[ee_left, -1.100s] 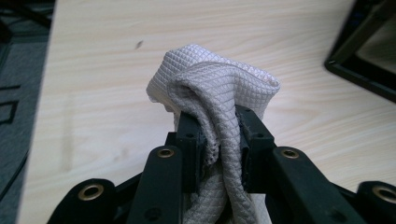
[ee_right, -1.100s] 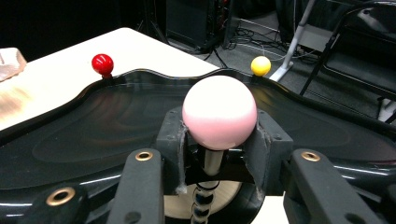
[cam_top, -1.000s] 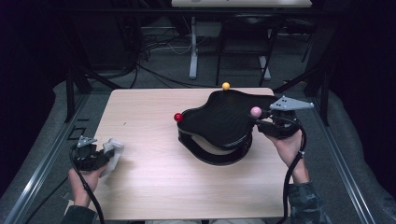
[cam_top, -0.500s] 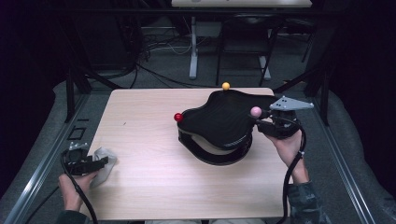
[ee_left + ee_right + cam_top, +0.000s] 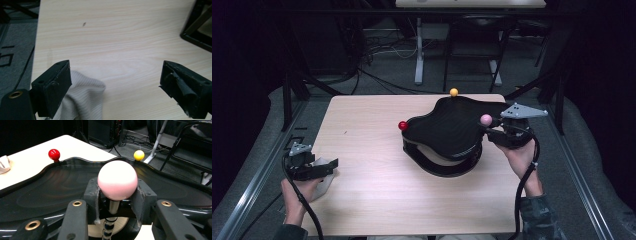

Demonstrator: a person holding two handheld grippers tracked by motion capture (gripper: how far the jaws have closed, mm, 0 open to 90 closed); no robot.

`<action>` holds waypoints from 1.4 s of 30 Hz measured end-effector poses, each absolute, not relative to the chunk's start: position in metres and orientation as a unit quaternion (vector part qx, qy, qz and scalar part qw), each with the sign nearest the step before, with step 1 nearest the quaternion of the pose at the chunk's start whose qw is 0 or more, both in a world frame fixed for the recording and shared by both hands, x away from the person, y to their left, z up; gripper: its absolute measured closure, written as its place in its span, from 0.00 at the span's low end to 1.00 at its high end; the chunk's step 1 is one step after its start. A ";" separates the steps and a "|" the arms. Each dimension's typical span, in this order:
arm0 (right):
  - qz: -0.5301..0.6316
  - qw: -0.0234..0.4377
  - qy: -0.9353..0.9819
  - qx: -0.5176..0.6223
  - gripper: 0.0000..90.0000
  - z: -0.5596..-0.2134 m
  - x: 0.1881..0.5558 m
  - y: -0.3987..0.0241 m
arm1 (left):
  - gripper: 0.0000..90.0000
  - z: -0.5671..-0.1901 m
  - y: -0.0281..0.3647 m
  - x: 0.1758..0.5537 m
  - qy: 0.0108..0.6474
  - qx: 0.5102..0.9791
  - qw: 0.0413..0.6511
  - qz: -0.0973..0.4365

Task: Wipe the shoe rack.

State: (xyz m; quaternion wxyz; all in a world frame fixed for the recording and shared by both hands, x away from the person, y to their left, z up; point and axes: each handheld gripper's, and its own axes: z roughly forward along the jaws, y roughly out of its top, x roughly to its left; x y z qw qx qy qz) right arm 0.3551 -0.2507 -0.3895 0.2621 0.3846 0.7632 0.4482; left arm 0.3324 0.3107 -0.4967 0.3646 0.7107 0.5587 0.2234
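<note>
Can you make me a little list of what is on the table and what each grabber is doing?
table: light wood table
big thing: black wavy tray on a black base
knobs on tray: red ball, yellow ball, pink ball
cloth: white cloth at the near left edge
left gripper: jaws have just been opening, wide apart, cloth by one jaw, not pinched
right gripper: shut on the pink ball

White cloth (image 5: 82, 100) cut off at bottom edge of left gripper view, partly behind one finger (image 5: 53, 87). Black tray (image 5: 197, 27) clipped at that view's right edge.
</note>
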 end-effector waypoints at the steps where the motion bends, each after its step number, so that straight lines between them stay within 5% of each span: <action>1: 0.448 0.262 0.763 0.385 0.67 -0.390 0.355 -0.251 | 0.11 -0.496 0.307 0.333 0.555 0.711 0.370 0.223; 10: 0.448 0.263 0.764 0.383 0.68 -0.390 0.355 -0.251 | 0.00 -0.494 0.268 0.352 0.496 0.744 0.397 0.204; 42: 0.444 0.264 0.764 0.387 0.68 -0.389 0.355 -0.250 | 0.01 -0.537 0.117 0.441 0.406 0.797 0.431 0.121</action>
